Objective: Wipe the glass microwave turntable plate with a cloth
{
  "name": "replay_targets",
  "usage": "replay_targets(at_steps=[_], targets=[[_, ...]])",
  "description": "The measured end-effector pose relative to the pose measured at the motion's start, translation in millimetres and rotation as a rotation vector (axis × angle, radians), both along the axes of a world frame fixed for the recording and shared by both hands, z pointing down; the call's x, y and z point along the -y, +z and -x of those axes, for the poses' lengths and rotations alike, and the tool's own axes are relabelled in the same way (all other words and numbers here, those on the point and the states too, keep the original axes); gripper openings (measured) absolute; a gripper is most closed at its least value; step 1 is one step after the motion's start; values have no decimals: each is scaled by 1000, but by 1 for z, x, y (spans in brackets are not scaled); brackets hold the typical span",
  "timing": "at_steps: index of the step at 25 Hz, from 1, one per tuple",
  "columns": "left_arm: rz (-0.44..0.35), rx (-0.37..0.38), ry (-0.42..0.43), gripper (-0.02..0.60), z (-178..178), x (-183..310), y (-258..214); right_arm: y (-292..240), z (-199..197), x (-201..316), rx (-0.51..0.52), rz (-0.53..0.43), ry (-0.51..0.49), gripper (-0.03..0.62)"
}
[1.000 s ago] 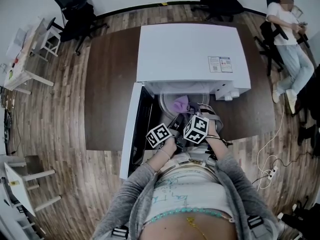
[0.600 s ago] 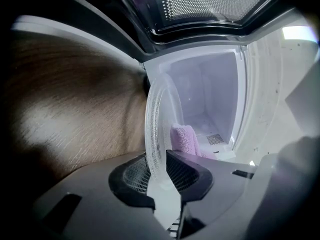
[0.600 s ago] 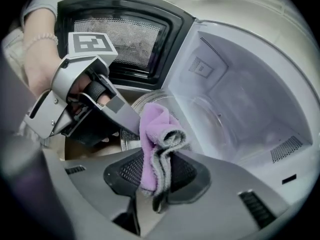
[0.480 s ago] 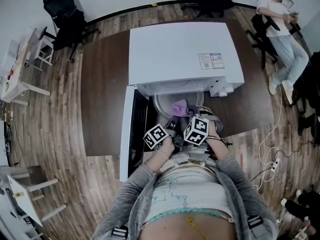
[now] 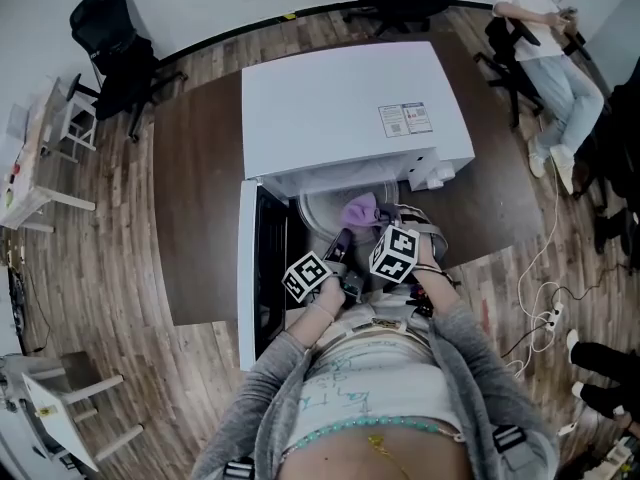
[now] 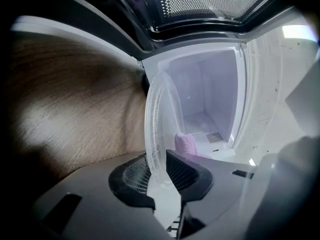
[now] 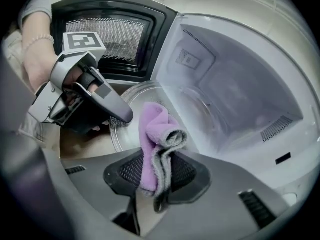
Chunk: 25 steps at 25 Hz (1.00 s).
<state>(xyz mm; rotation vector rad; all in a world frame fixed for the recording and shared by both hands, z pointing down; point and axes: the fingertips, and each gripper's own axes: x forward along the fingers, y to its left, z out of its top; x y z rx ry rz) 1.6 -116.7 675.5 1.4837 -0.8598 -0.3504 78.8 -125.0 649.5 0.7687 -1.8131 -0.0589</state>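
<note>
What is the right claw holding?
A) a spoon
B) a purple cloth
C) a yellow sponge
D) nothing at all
B: in the right gripper view, the right claw is pinched shut on a folded purple cloth that sticks up between its two pads.

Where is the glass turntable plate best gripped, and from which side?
Grip the glass plate at its near rim, coming from the microwave's open front: the wide flat disc fits jaws only at its edge. The left gripper is clamped there.
</note>
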Motion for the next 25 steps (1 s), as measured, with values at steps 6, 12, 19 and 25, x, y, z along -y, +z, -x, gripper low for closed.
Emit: replay_targets(at_steps=[6,12,19,25], targets=[[-3,-2,5,74,-1,0,0,-4,-11,16,-3,-19,65,123],[-7,2,6,74,-1,0,-1,-6,-20,34,-40,-50,105,123],[-12,1,7,74,-1,0,-1,-10,-23,51,-74,-94,129,123],[-7,-3,9,74,-2,0,-1,-11,-23,61,-77,-99,138,123]])
